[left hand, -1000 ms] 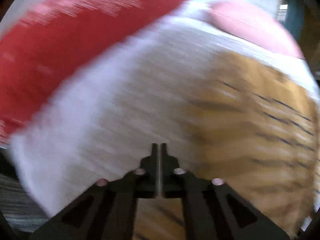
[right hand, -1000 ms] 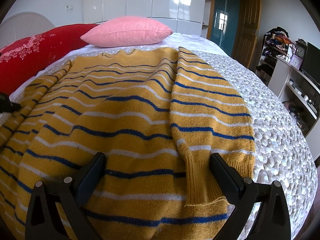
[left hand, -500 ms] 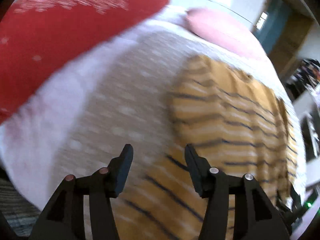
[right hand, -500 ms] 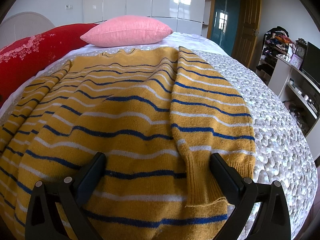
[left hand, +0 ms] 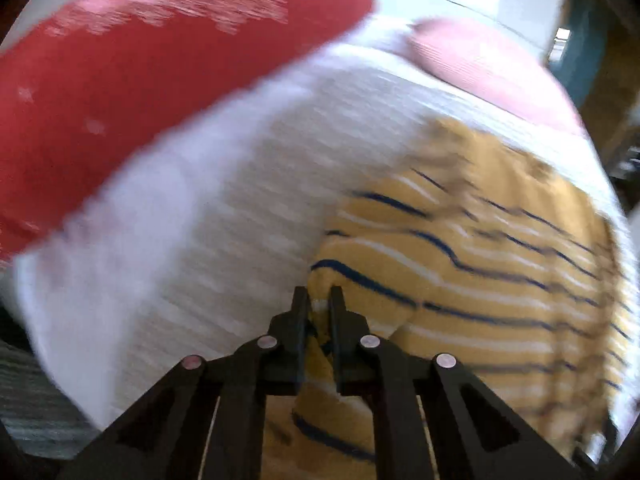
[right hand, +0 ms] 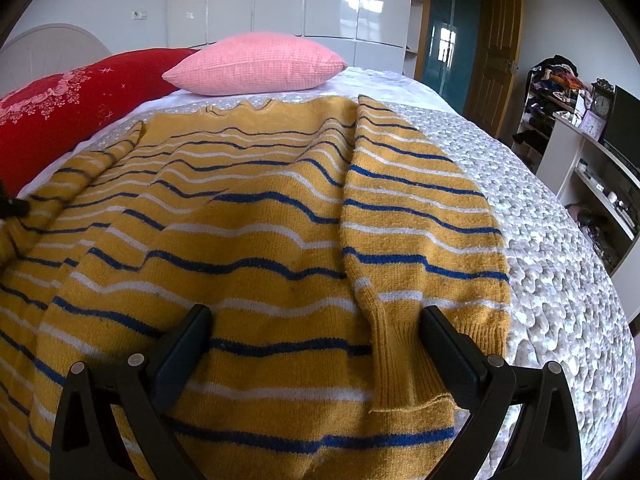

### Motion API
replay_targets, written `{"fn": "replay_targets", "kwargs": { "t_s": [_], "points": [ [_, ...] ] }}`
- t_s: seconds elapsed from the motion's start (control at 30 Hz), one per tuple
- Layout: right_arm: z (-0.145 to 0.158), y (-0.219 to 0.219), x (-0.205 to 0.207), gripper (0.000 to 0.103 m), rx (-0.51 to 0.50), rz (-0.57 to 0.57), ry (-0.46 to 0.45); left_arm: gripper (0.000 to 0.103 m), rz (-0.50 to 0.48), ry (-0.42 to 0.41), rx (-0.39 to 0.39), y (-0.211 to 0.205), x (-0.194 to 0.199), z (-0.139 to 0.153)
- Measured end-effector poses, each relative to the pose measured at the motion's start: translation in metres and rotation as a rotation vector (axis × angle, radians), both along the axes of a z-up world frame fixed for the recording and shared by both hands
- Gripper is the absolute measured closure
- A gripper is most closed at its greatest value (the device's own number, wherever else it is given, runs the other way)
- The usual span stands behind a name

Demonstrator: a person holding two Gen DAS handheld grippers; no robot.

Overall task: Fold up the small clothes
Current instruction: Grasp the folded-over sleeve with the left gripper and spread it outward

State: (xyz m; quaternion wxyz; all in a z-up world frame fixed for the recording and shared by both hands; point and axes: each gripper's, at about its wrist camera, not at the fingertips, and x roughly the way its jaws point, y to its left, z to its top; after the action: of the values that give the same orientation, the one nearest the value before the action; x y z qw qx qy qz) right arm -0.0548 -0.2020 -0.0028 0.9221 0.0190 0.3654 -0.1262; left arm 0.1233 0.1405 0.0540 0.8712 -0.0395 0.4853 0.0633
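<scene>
A mustard-yellow knit sweater with blue and white stripes [right hand: 256,248] lies flat on the bed, its right sleeve [right hand: 404,248] folded in over the body. My right gripper [right hand: 316,332] is open and empty, low over the hem and sleeve cuff. In the blurred left wrist view, my left gripper [left hand: 319,304] is shut on the sweater's left sleeve [left hand: 460,272] and lifts its edge. The left gripper's tip shows in the right wrist view [right hand: 14,207] at the far left edge.
The bed has a pale textured bedspread [right hand: 560,280]. A pink pillow [right hand: 256,65] and a red pillow [right hand: 68,104] lie at the head. A white shelf unit [right hand: 592,184] with clutter stands to the right, and a wooden door [right hand: 496,68] behind.
My left gripper was open half a second ago and has now shut on the left sleeve, pulling it up. The sleeve edge has bunched. My right gripper has not moved.
</scene>
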Motion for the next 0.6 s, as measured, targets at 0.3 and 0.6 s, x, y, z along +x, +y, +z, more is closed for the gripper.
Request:
{"fn": "replay_targets", "kwargs": {
  "t_s": [0.3,0.6],
  "points": [
    [0.0,-0.001,0.003,0.0,-0.004,0.002,0.019,0.065,0.106,-0.035,-0.051,0.058,-0.021,0.017],
    [0.048,-0.05,-0.019,0.02,0.24,0.041,-0.031,0.045,-0.054,-0.135,-0.221,0.012,-0.101,0.056]
  ]
}}
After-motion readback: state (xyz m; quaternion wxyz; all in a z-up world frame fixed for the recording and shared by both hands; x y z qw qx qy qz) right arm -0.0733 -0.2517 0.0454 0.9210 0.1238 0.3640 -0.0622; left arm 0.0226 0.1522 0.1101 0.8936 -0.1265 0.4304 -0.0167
